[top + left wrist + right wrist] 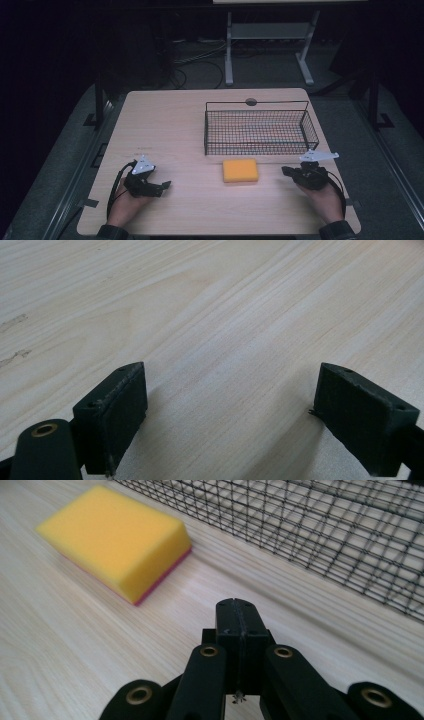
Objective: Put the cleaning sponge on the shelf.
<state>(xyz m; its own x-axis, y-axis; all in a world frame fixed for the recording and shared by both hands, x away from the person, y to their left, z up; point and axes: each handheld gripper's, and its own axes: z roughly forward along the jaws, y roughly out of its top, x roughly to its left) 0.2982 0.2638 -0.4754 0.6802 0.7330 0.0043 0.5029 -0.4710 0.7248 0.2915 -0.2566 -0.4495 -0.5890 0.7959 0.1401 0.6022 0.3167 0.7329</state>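
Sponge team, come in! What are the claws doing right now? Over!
Left claw open, empty, over bare table. Right claw shut, empty. Yellow sponge flat between them, just before wire basket. Nothing blocking.

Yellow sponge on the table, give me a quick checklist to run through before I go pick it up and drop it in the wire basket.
1. Yellow rectangular foam sponge lies flat on the light wooden table, untouched: ok.
2. Black wire mesh basket is upright just behind the sponge, nothing seen inside: ok.
3. Right tool is open for a grasp: not ok, its jaws are pressed together.
4. Left tool is open and holds nothing: ok.
5. Path from right tool to sponge is bare tabletop: ok.
6. Sponge's pink underside is free of the table: cannot tell.
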